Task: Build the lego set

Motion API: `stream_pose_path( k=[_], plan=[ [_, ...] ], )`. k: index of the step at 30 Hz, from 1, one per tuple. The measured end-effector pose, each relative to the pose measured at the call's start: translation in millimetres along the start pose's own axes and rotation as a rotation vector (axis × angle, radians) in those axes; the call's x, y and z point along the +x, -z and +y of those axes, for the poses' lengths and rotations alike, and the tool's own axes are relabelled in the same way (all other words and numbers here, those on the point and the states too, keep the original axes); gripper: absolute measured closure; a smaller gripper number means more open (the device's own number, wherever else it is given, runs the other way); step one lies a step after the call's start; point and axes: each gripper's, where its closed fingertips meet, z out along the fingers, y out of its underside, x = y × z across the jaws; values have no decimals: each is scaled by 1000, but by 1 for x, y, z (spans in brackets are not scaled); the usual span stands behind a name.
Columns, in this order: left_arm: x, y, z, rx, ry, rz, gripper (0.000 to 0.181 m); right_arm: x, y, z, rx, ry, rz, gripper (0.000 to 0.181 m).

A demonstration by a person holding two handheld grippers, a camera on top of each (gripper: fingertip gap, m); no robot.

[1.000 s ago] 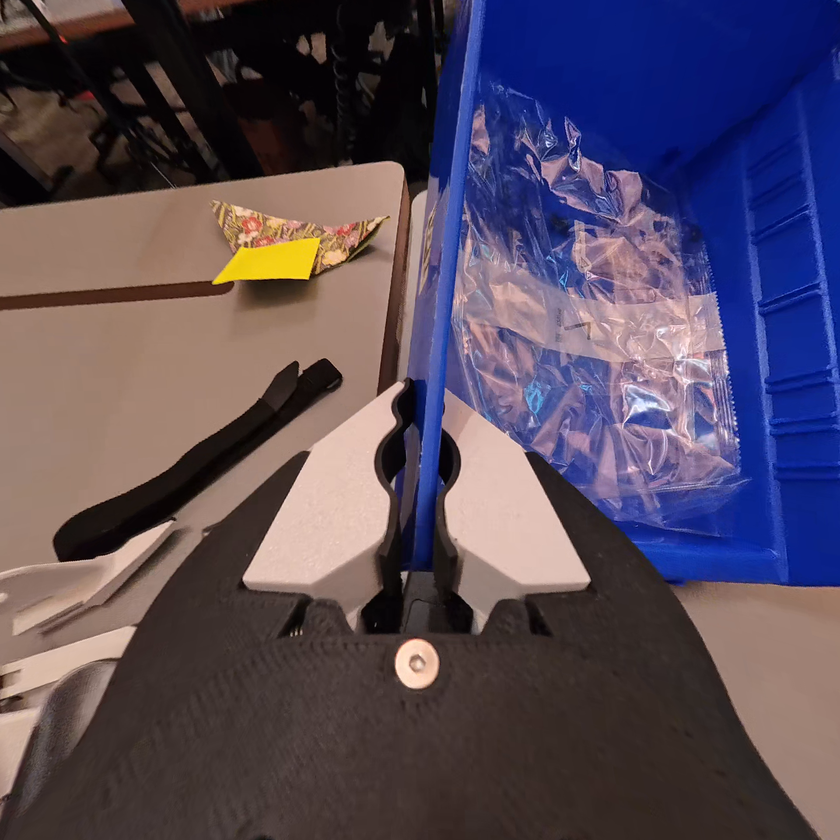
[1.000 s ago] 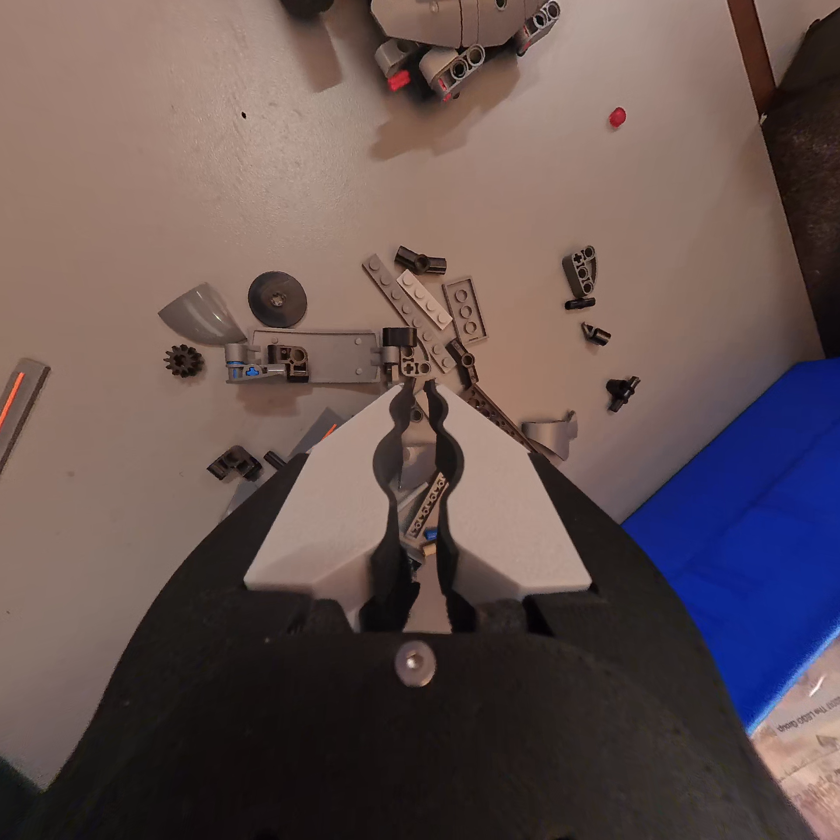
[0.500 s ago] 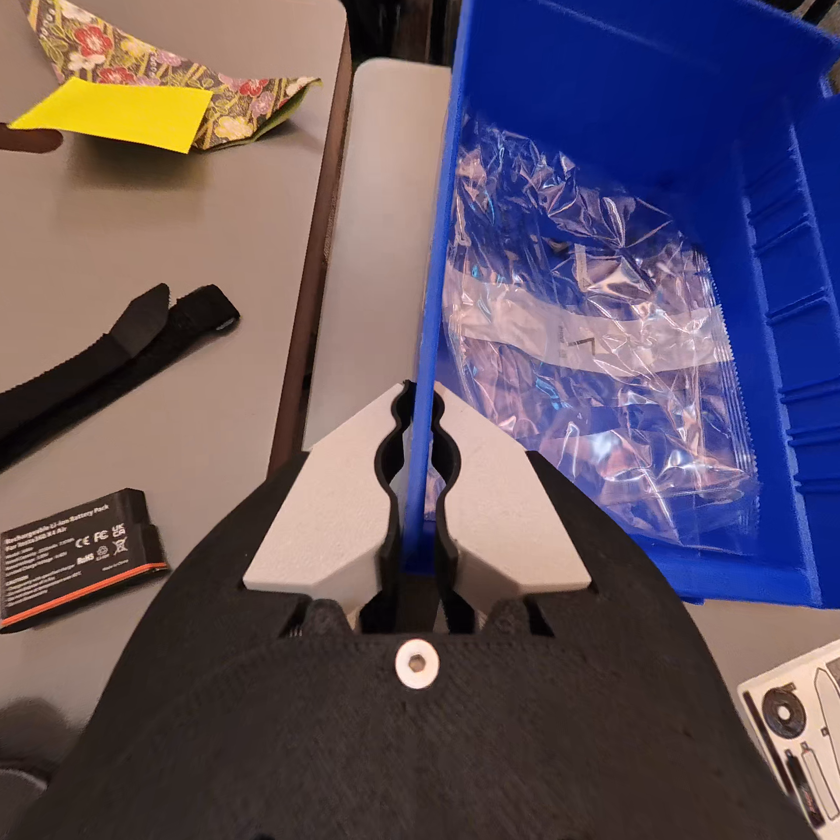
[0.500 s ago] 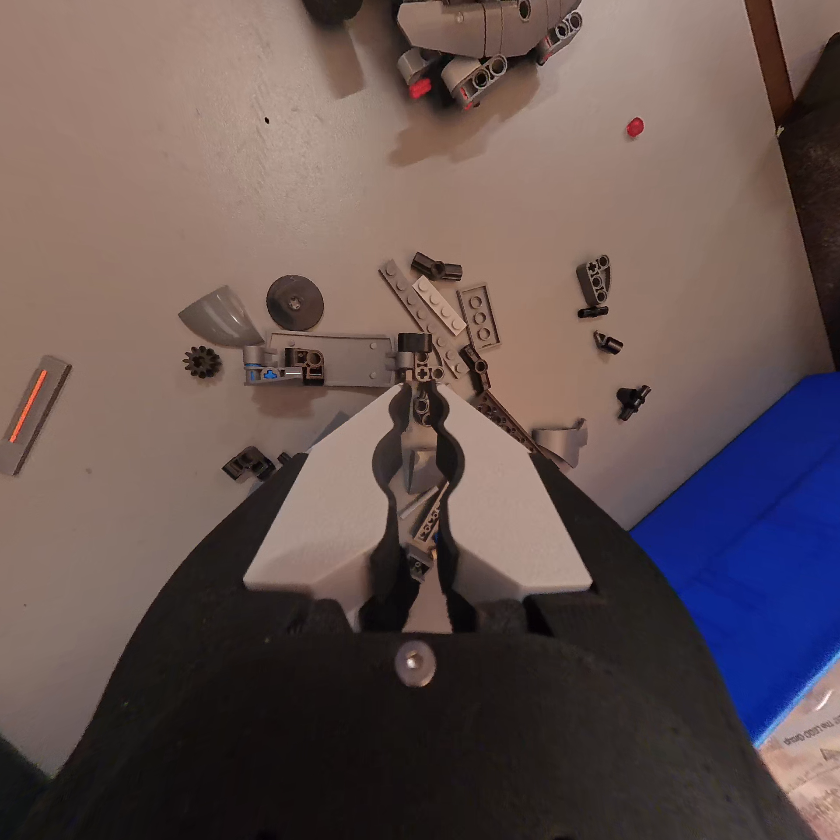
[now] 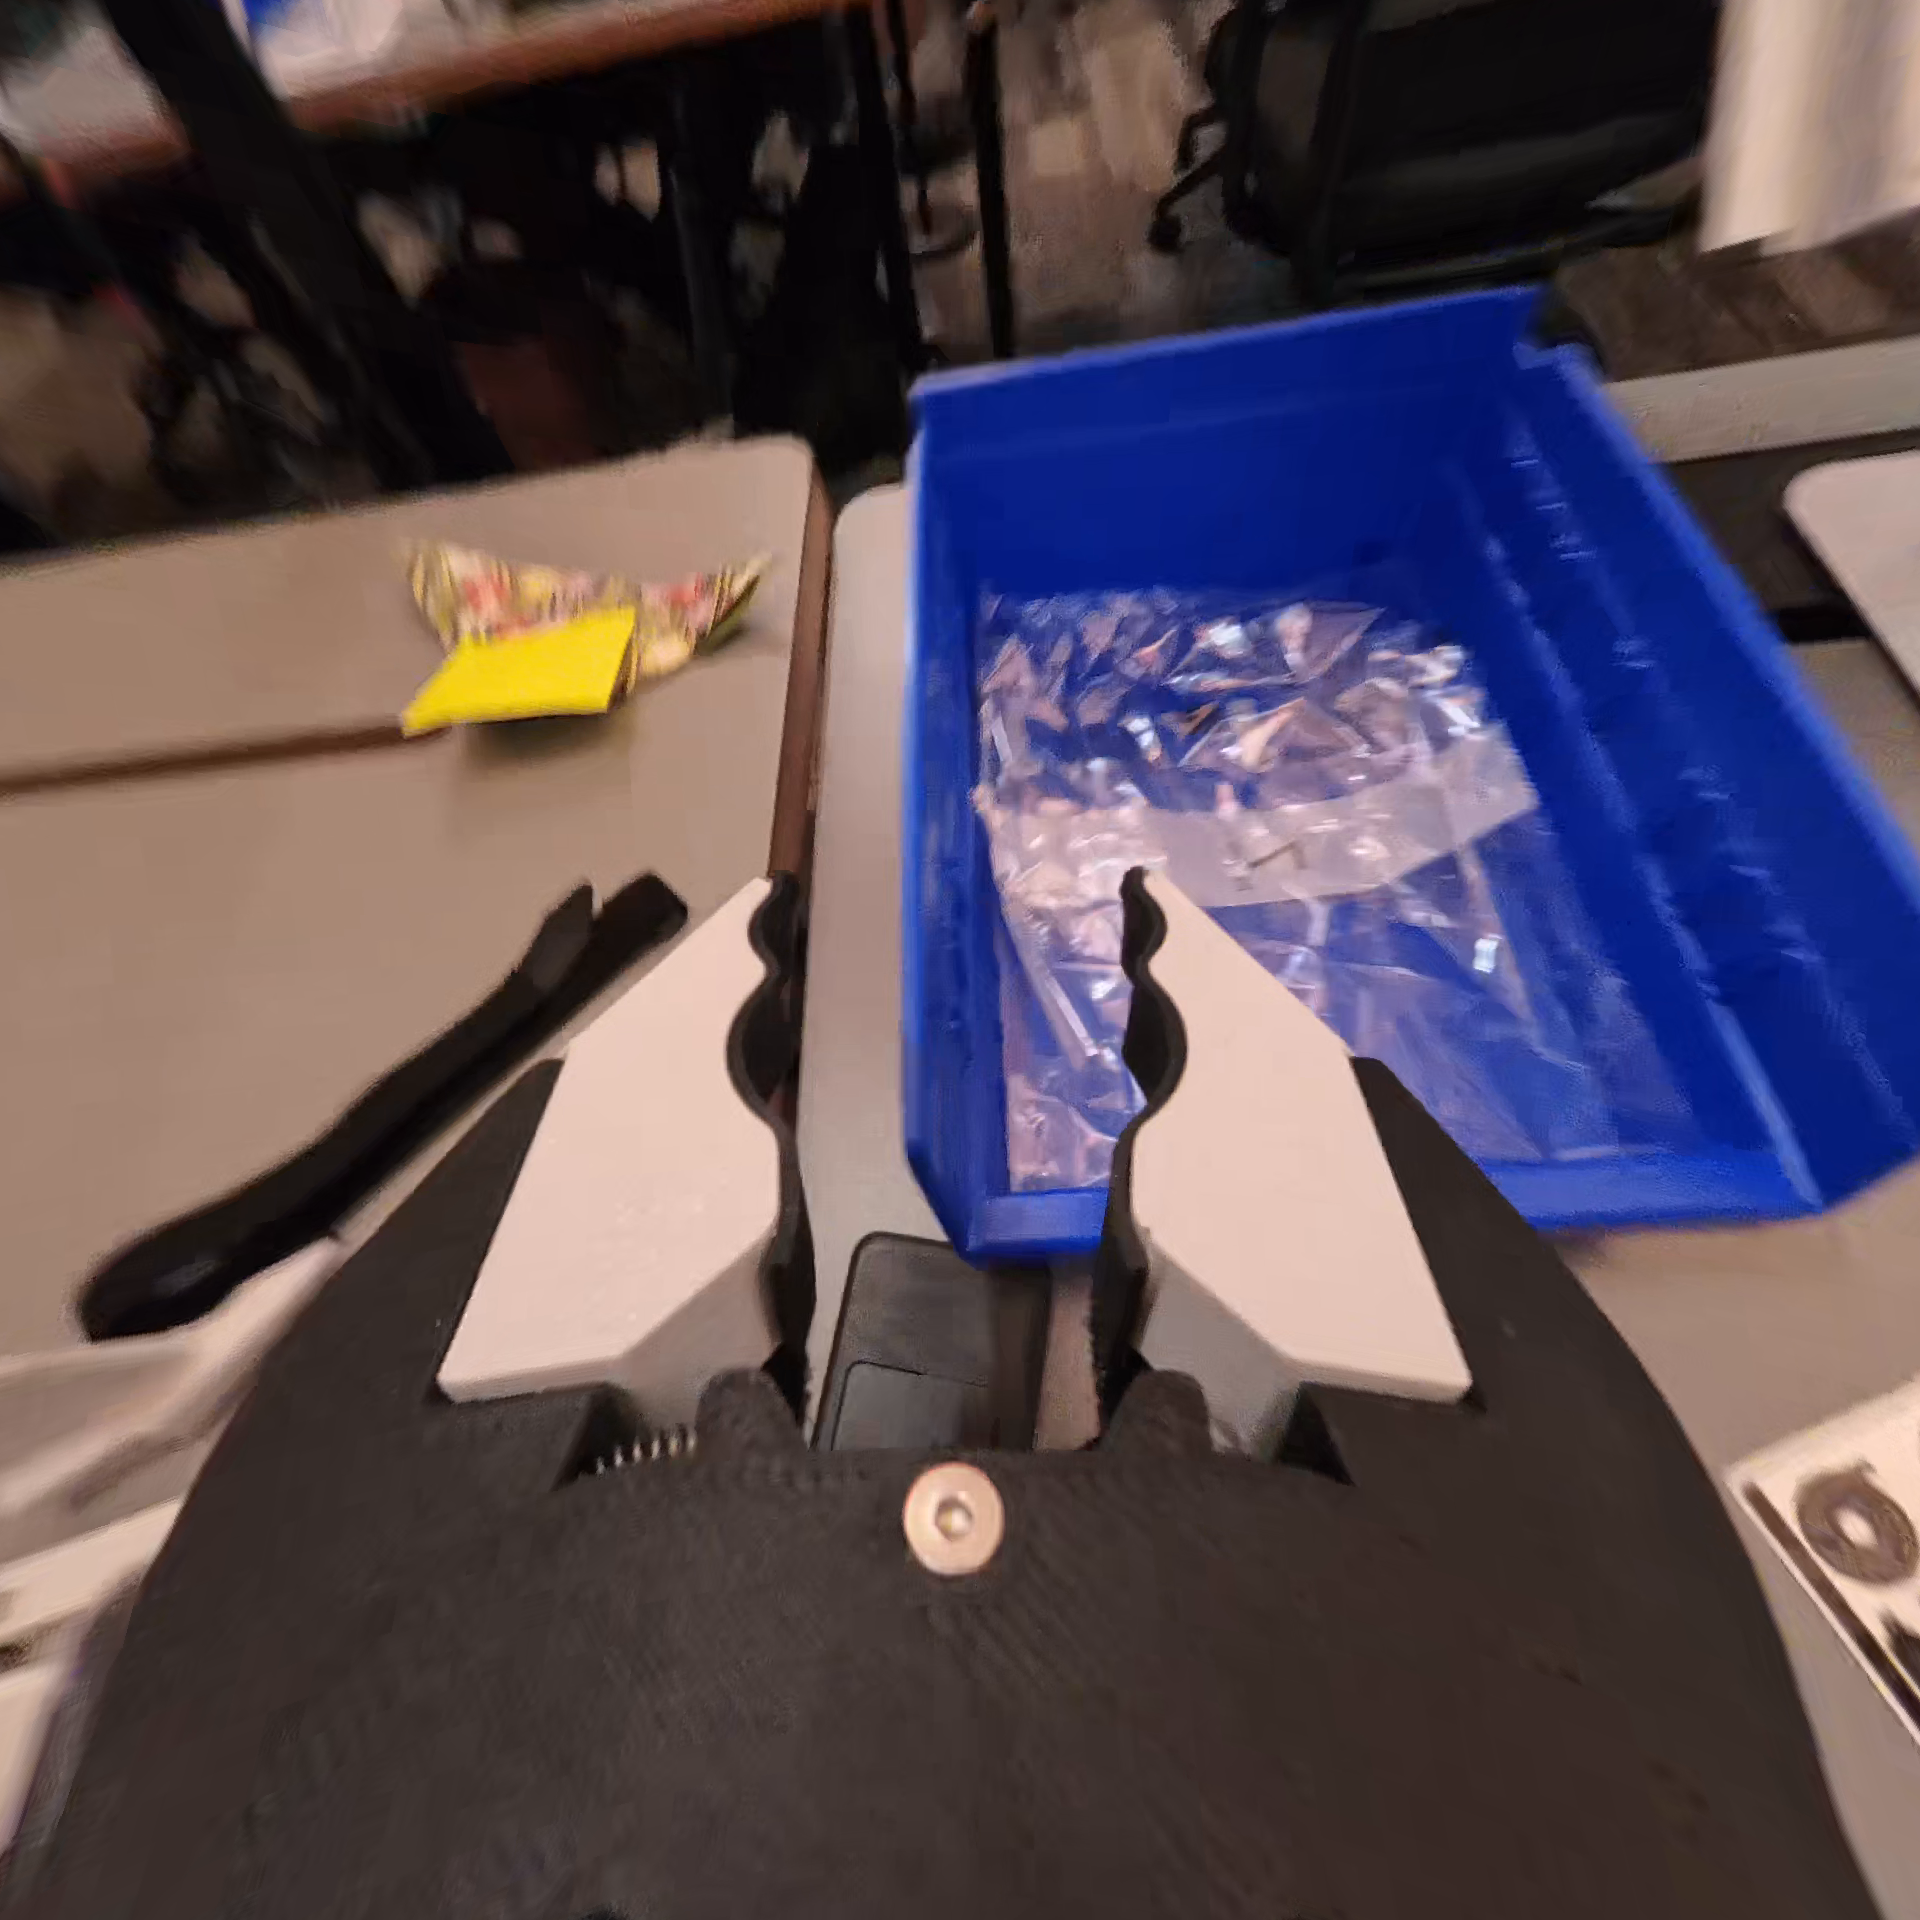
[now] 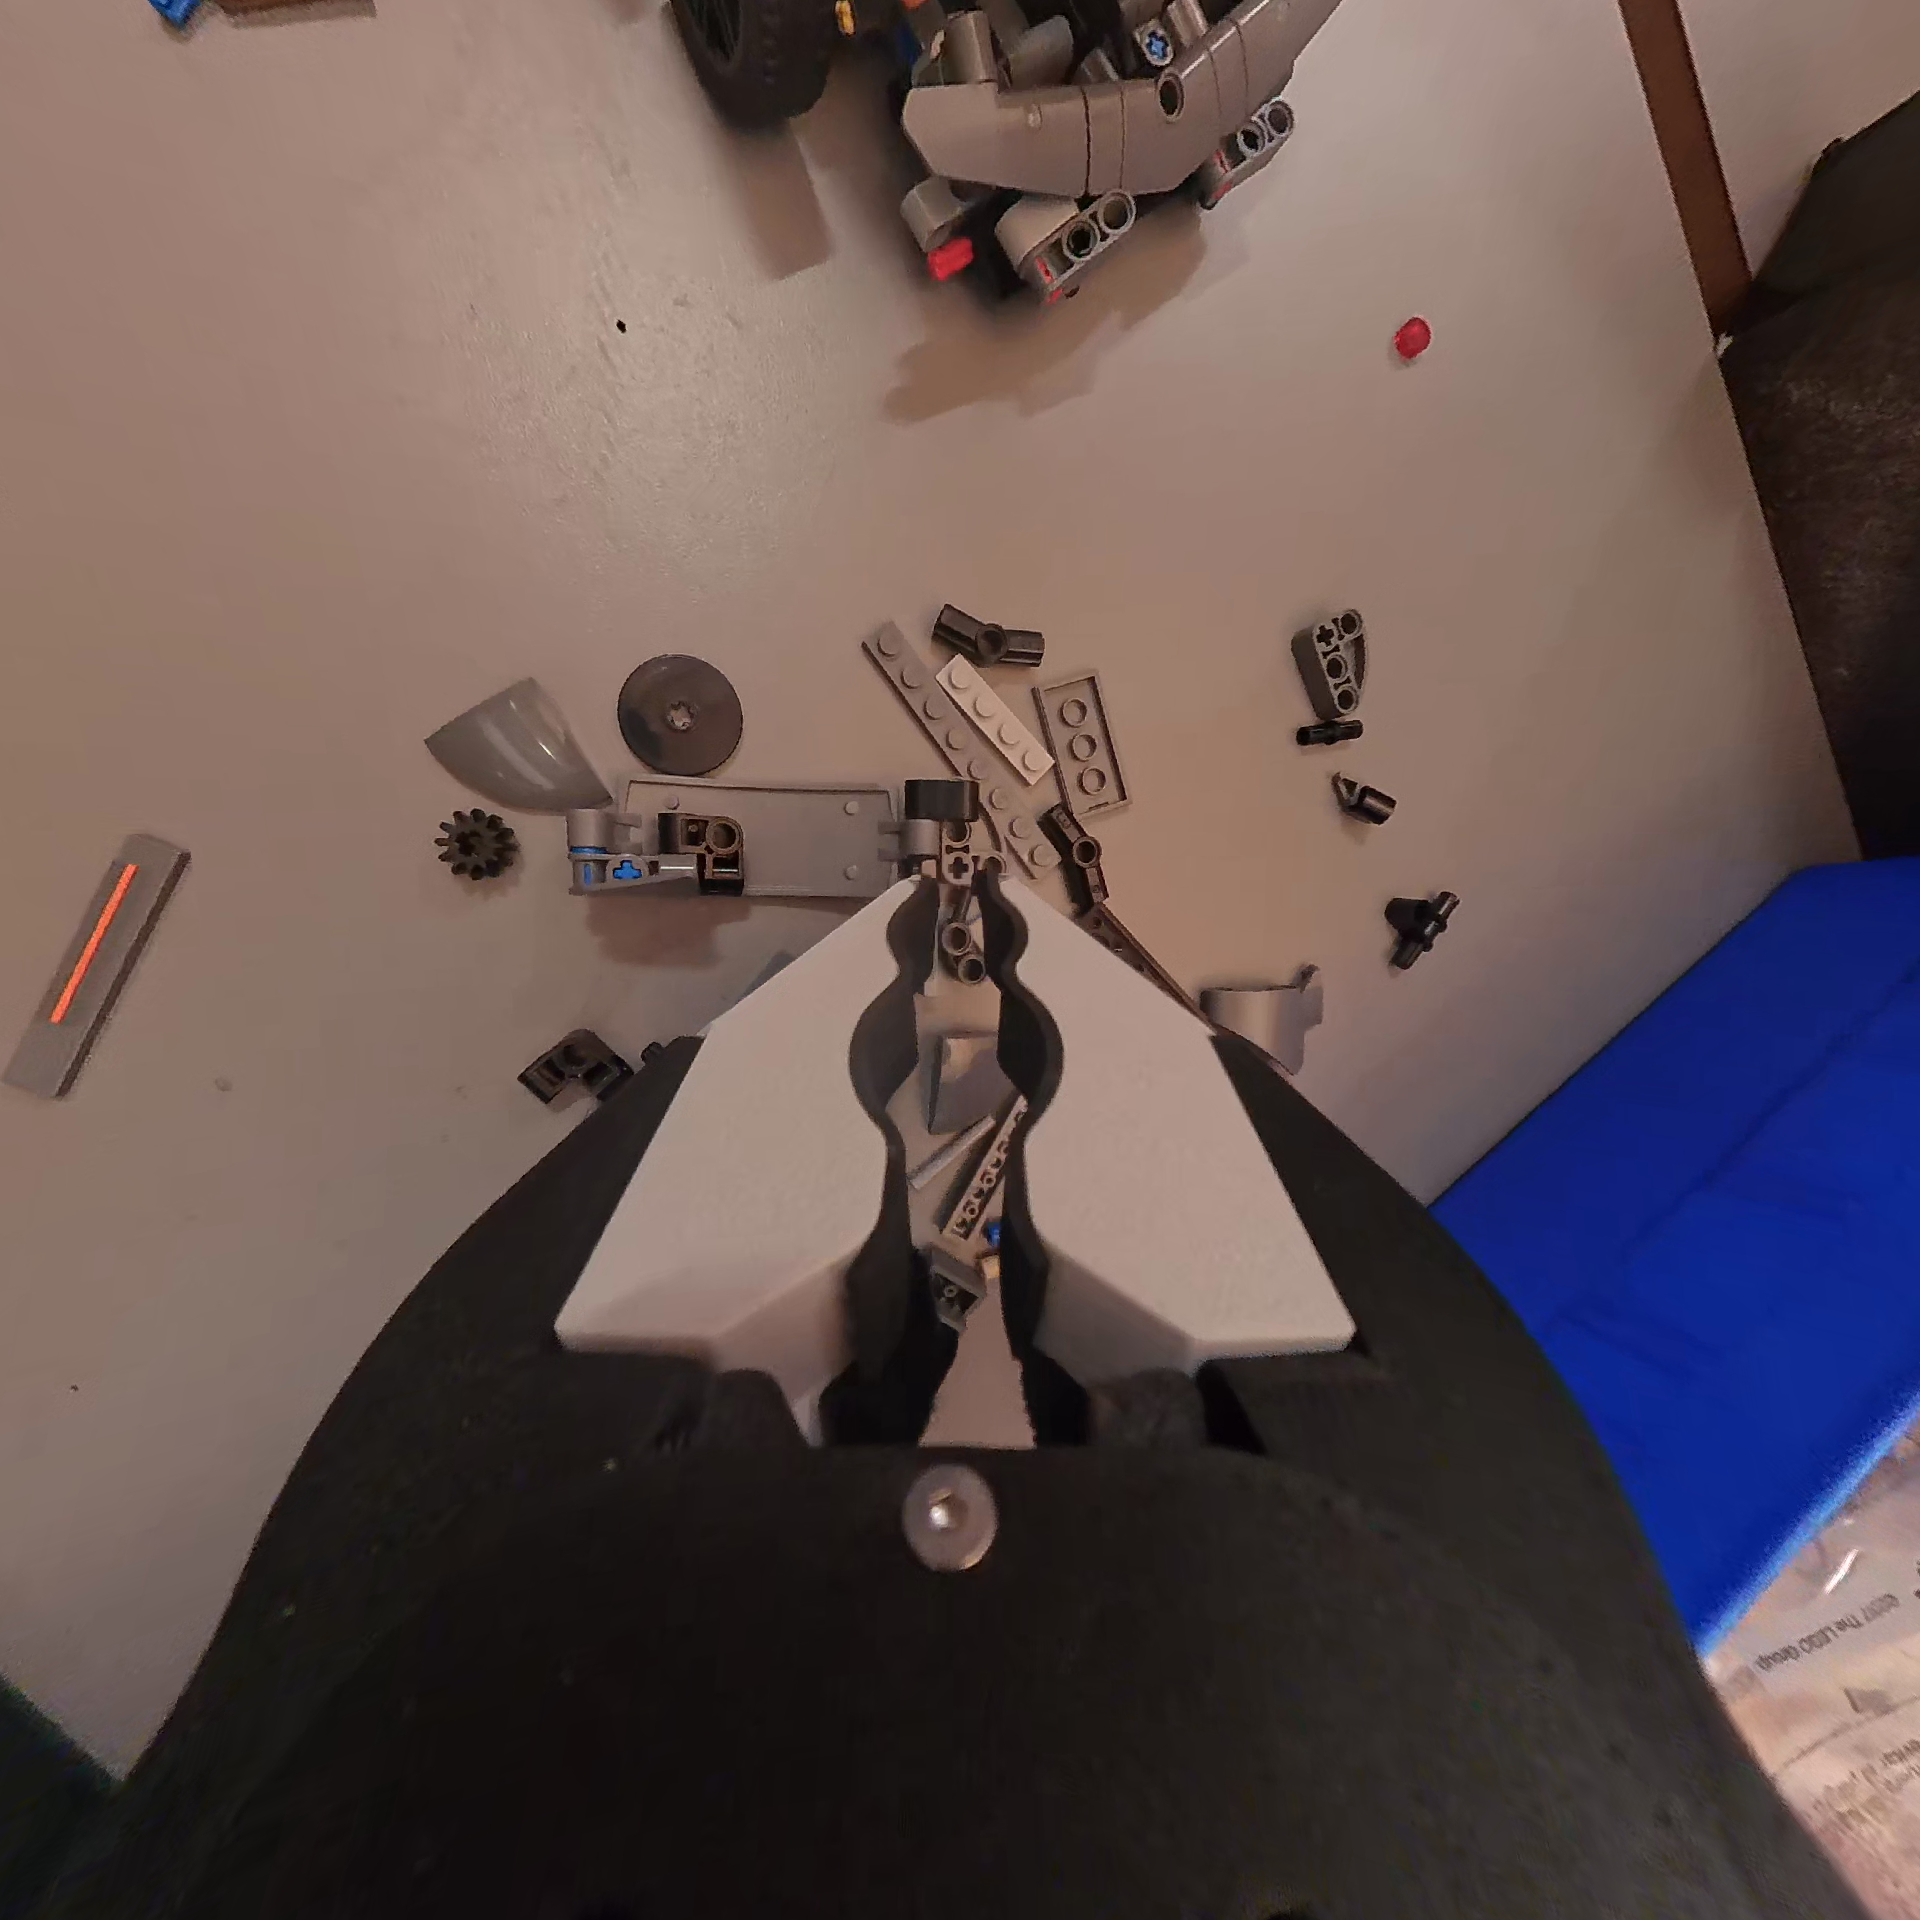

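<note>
My left gripper [image 5: 951, 899] is open and empty, just in front of the near left corner of a blue bin [image 5: 1642, 748] that holds a clear plastic bag [image 5: 1247, 831]. My right gripper [image 6: 951, 883] points down over loose grey and black lego pieces on the table. Its jaws stand a narrow slit apart around a small grey connector piece [image 6: 958, 862] at the end of a flat grey panel assembly [image 6: 790, 836]. A partly built grey lego vehicle [image 6: 1081, 125] lies at the top of the right wrist view. Grey plates [image 6: 997, 717] lie just beyond the tips.
A black strap [image 5: 395, 1122], a yellow note [image 5: 520, 675] on patterned paper and a black block [image 5: 914, 1320] between my left fingers lie on the tables. A seam [image 5: 795, 727] splits the two tables. The blue bin [image 6: 1714, 1195], a red stud [image 6: 1411, 338], a gear [image 6: 476, 844], a disc [image 6: 680, 714] and a striped tile [image 6: 99, 961] show on the right. My right gripper's tips are some 6 cm from the disc [image 6: 680, 714].
My left gripper has let go of the blue bin's side wall, opened and pulled back. The right gripper has stayed narrow and drifted slightly over the pieces.
</note>
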Motion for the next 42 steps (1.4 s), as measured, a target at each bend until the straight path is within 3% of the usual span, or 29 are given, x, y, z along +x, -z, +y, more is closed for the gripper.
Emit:
stream_pose_path(
  k=[3,4,7,10,14,18,22,28,31,36,42],
  plan=[
    [55,40,-36,87,-196,111,104,1,1,-1,4,-5,3,175],
    [79,52,-40,81,-251,168,92,1,1,-1,4,-4,4,175],
    [155,89,-28,30,-442,348,93,1,3,-3,12,-1,5,175],
    [221,114,7,-41,-587,500,100,1,5,-5,21,1,5,175],
    [262,101,84,-260,-654,596,97,-1,8,-9,37,8,2,175],
    [260,72,150,-499,-540,625,88,-3,11,-12,50,16,0,175],
    [265,66,162,-491,-493,647,105,-4,13,-14,61,20,-2,175],
    [267,64,160,-450,-471,643,118,-5,14,-15,65,23,-5,175],
    [268,65,159,-399,-464,646,158,-5,14,-16,68,24,-6,175],
    [271,66,159,-358,-504,615,181,-6,13,-15,62,28,-8,175],
    [275,67,159,-345,-514,626,181,-5,14,-16,68,23,-6,175]
  ],
)
